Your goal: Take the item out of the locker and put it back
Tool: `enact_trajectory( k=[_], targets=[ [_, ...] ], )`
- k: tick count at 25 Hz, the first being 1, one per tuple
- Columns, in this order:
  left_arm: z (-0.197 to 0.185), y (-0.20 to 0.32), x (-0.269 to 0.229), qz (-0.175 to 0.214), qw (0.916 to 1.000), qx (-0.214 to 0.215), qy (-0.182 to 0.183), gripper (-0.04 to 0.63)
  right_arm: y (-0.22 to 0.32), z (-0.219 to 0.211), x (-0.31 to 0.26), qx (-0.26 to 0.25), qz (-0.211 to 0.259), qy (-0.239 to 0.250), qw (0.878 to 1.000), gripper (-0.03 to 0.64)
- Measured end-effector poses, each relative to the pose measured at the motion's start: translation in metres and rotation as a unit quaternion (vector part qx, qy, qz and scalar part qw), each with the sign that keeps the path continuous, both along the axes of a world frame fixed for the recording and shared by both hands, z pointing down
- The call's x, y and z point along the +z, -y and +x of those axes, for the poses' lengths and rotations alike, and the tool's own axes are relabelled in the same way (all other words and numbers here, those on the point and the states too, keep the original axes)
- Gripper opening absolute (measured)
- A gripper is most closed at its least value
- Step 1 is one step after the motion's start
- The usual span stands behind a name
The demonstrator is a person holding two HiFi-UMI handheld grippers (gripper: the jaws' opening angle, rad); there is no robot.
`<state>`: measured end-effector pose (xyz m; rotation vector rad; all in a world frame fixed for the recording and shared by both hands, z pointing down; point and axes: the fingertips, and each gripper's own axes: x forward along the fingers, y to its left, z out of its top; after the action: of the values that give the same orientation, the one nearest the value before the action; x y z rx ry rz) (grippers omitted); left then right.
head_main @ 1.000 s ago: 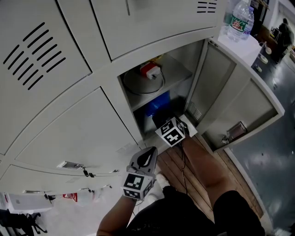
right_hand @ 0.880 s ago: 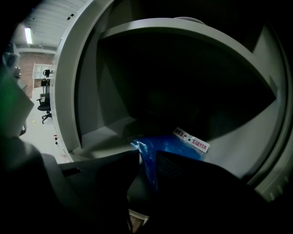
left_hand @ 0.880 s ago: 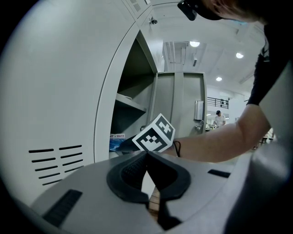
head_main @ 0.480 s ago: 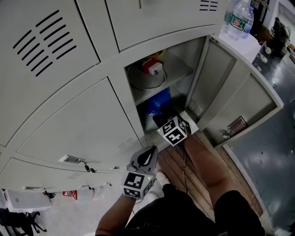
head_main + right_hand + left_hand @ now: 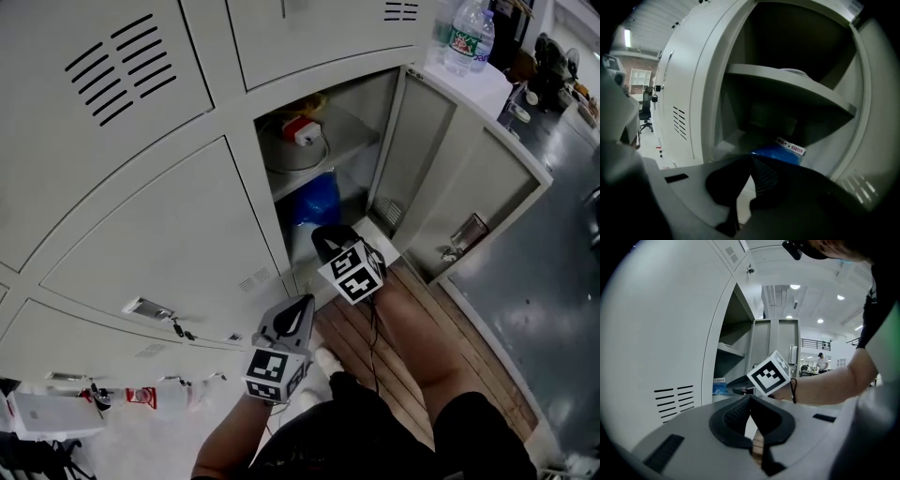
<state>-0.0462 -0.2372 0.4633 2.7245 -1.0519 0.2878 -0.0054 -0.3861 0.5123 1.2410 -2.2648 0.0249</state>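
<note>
The open locker (image 5: 384, 112) holds a blue package (image 5: 314, 200) in its lower compartment, below the shelf. In the right gripper view the same blue package (image 5: 780, 151) lies just beyond the jaws. My right gripper (image 5: 325, 234) is at the mouth of that compartment. Its jaws have just been closing and are shut, with nothing between them (image 5: 751, 159). My left gripper (image 5: 304, 303) hangs lower and nearer, outside the locker and in front of the closed door beside it. It is shut and empty (image 5: 750, 398).
On the upper shelf a round metal pan (image 5: 298, 157) carries a small red-and-white item (image 5: 302, 131). The locker door (image 5: 469, 187) swings out to the right. A water bottle (image 5: 464, 37) stands on top. Wooden floor slats (image 5: 375, 347) lie below.
The right gripper has risen a little and drawn back from the lower compartment, so its dark jaws now show in front of the blue package. The package stays inside.
</note>
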Motion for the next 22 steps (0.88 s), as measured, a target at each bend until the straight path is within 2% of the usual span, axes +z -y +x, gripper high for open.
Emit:
enact_trajectory(
  k=[8, 22],
  targets=[
    [-0.016, -0.031, -0.008, 0.010, 0.9999, 0.006, -0.002, 0.003, -0.059, -0.004, -0.027, 0.035, 0.000, 0.089, 0.995, 0.002],
    [-0.037, -0.089, -0.011, 0.009, 0.9999, 0.003, -0.010, 0.005, -0.170, -0.008, -0.065, 0.050, 0.032, 0.111, 0.992, 0.002]
  ],
)
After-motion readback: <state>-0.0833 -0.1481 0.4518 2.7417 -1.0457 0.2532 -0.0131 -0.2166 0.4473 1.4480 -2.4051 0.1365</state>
